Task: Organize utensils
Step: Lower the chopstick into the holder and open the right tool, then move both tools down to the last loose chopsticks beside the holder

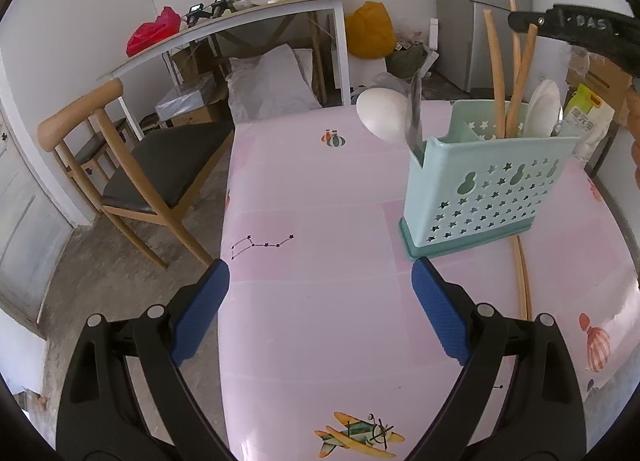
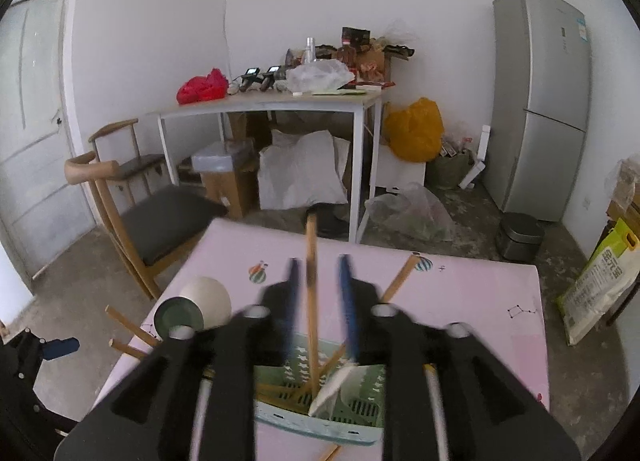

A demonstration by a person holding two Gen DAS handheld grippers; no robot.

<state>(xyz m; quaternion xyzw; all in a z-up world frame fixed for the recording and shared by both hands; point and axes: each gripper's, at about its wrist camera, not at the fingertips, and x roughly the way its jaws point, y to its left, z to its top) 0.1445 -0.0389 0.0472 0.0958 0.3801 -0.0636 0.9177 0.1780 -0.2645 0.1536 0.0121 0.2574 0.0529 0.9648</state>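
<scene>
A mint green utensil holder [image 1: 486, 185] stands on the pink table [image 1: 320, 301] and holds wooden chopsticks [image 1: 498, 77], a white spoon [image 1: 542, 107] and a white ladle [image 1: 382, 115]. My left gripper [image 1: 320, 293] is open and empty, low over the table left of the holder. One chopstick [image 1: 522, 281] lies on the table behind the holder. My right gripper [image 2: 320, 293] hovers above the holder [image 2: 320, 413], jaws slightly apart around an upright chopstick [image 2: 311, 301] that stands in the holder; contact is blurred. Its tip shows in the left wrist view [image 1: 528, 21].
A wooden chair [image 1: 132, 165] stands left of the table. A cluttered white side table [image 2: 272, 101], sacks, a yellow bag [image 2: 416, 129] and a grey fridge [image 2: 540, 101] are behind. A green rice bag [image 2: 600, 285] leans at the right.
</scene>
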